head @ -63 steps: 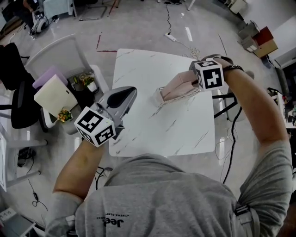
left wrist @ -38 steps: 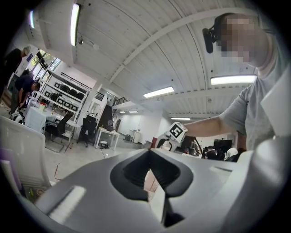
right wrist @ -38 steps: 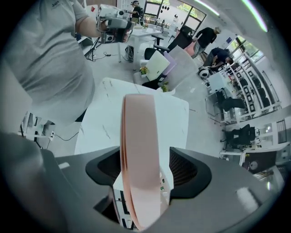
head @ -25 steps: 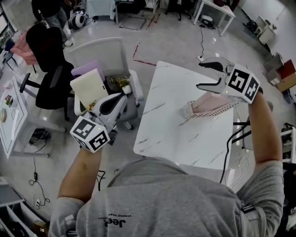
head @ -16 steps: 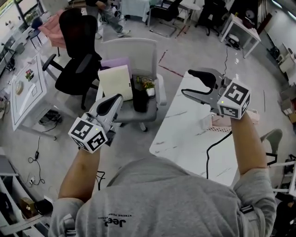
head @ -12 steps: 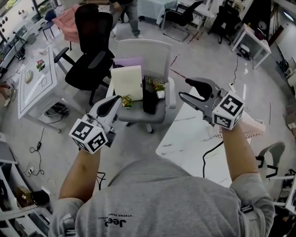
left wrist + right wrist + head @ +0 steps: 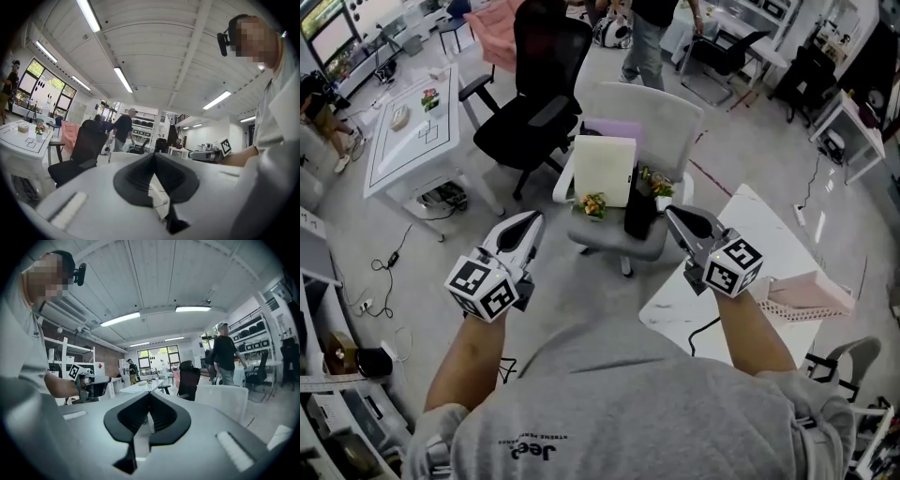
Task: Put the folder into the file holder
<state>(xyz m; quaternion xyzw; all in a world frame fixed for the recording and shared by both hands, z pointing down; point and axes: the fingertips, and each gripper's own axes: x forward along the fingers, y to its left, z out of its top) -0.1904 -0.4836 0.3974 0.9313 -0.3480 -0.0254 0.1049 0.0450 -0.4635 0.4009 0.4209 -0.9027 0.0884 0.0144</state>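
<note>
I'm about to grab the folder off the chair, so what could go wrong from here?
The cream folder leans on the chair next to flower pots and a black container; reaching in could knock those over. The left gripper is shut and the right gripper is closing on nothing, so a grab now would only push the folder.

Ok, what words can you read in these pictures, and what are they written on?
"Jeep": seen upside down, on the person's grey shirt.
The smaller print next to it on the shirt: too small to read.
Nothing else can be read.
</note>
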